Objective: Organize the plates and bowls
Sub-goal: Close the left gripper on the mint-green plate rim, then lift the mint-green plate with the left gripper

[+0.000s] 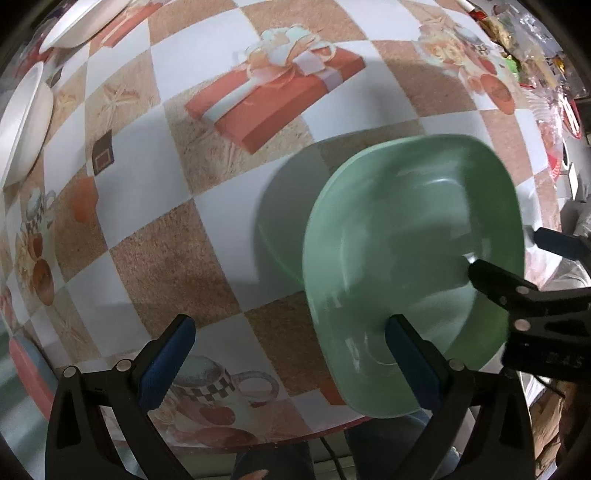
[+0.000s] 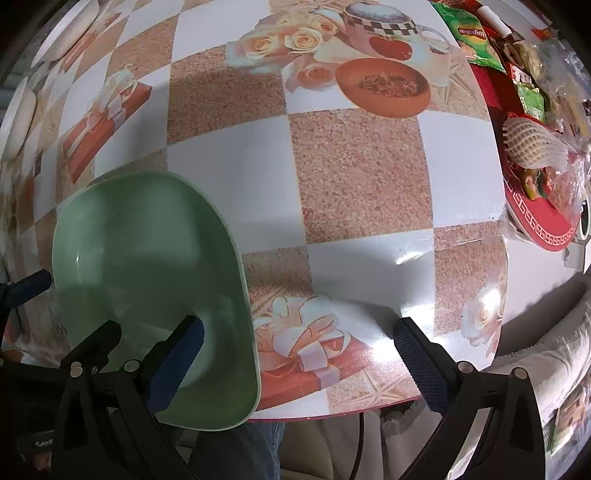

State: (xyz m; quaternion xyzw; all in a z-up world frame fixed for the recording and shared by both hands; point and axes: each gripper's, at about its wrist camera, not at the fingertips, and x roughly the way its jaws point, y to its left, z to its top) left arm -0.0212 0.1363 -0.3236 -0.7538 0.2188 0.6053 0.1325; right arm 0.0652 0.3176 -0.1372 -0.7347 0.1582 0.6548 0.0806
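Observation:
A pale green bowl (image 1: pixel 406 236) sits tilted near the table's front edge, also visible low left in the right wrist view as the green bowl (image 2: pixel 147 258). My left gripper (image 1: pixel 290 362) is open wide. Its right finger overlaps the bowl's inside and its left finger is over bare tablecloth. My right gripper (image 2: pixel 297 362) is open too, with its left finger over the bowl and its right finger off to the side. Neither one clamps the bowl. Each gripper shows in the other's view: right gripper (image 1: pixel 506 251), left gripper (image 2: pixel 79 302). A white bowl (image 1: pixel 26 122) and a white plate (image 1: pixel 74 26) lie at the far left.
The patterned tablecloth (image 2: pixel 354 166) covers the table, whose front edge (image 2: pixel 332 415) is just under the grippers. A red tray (image 2: pixel 543 221) with snacks and a foam-netted fruit (image 2: pixel 532 144) sits at the right, beside a green chip bag (image 2: pixel 469 33). A person's legs show below the edge.

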